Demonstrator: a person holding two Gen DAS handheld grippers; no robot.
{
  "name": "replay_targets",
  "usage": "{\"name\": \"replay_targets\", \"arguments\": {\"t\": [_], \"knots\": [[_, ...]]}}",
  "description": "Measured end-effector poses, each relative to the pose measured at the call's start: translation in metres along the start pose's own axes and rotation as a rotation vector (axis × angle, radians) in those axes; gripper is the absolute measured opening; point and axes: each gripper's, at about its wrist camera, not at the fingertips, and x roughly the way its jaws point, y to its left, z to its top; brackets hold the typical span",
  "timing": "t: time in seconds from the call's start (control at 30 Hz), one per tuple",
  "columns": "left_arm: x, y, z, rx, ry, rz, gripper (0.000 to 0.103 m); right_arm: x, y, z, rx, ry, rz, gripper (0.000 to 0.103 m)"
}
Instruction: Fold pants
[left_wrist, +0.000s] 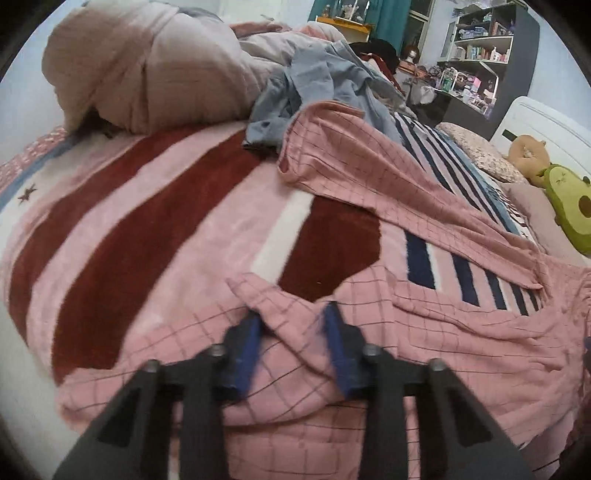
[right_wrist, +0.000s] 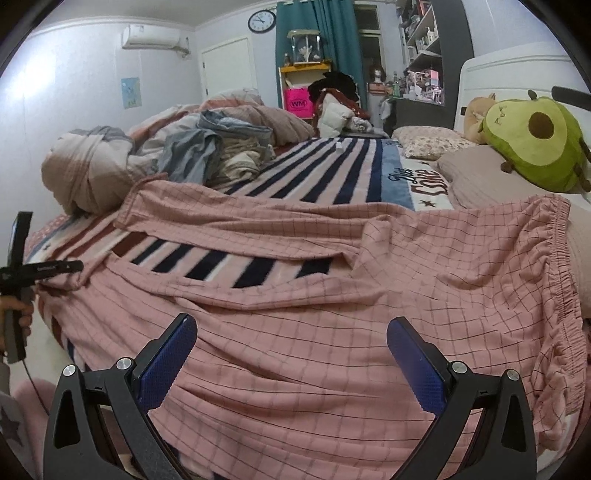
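Pink checked pants (right_wrist: 332, 295) lie spread on the striped bed blanket, waistband (right_wrist: 561, 258) to the right, the two legs running left with a gap between them. In the left wrist view my left gripper (left_wrist: 293, 321) has its blue pads either side of a raised fold at the near leg's cuff (left_wrist: 280, 306); the jaws stand narrow, and the fold sits between them. That gripper also shows in the right wrist view (right_wrist: 55, 269) at the cuff. My right gripper (right_wrist: 291, 332) is wide open above the near leg, holding nothing.
A bundled duvet (left_wrist: 147, 74) and a grey-blue garment (left_wrist: 314, 85) lie at the far side of the bed. An avocado plush (right_wrist: 532, 144) and pillows (right_wrist: 432, 142) sit by the headboard. Shelves (left_wrist: 480, 55) stand beyond.
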Motion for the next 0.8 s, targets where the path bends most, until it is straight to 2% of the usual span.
{"name": "replay_targets", "arguments": {"t": [0.03, 0.07, 0.13, 0.2, 0.3, 0.4, 0.63, 0.7, 0.77, 0.8], "knots": [[0.000, -0.002, 0.000, 0.002, -0.003, 0.002, 0.008, 0.001, -0.002, -0.001, -0.001, 0.005, -0.009, 0.103], [0.000, -0.003, 0.002, 0.001, -0.005, 0.002, 0.005, 0.002, -0.004, -0.002, -0.002, 0.010, -0.016, 0.103], [-0.001, -0.003, 0.008, -0.001, -0.027, 0.023, 0.003, 0.005, -0.009, -0.005, -0.001, 0.027, -0.027, 0.103], [-0.002, 0.001, 0.019, 0.008, -0.054, 0.076, 0.002, 0.007, -0.013, -0.008, 0.005, 0.037, -0.036, 0.103], [-0.002, 0.017, 0.047, -0.040, -0.097, 0.143, 0.002, 0.008, -0.018, -0.009, 0.015, 0.049, -0.037, 0.103], [0.009, 0.030, 0.076, -0.041, -0.121, 0.229, 0.002, 0.010, -0.019, -0.007, 0.006, 0.054, -0.045, 0.103], [0.067, 0.056, 0.109, -0.052, -0.051, 0.335, 0.002, 0.017, -0.022, -0.002, 0.011, 0.056, -0.059, 0.103], [0.075, 0.057, 0.109, -0.055, -0.011, 0.331, 0.004, 0.018, -0.022, -0.001, 0.005, 0.061, -0.066, 0.103], [0.068, 0.057, 0.106, -0.064, -0.009, 0.336, 0.025, 0.016, -0.021, -0.001, -0.004, 0.062, -0.074, 0.103], [0.060, 0.057, 0.104, -0.063, -0.027, 0.335, 0.060, 0.015, -0.022, -0.001, -0.008, 0.060, -0.078, 0.103]]}}
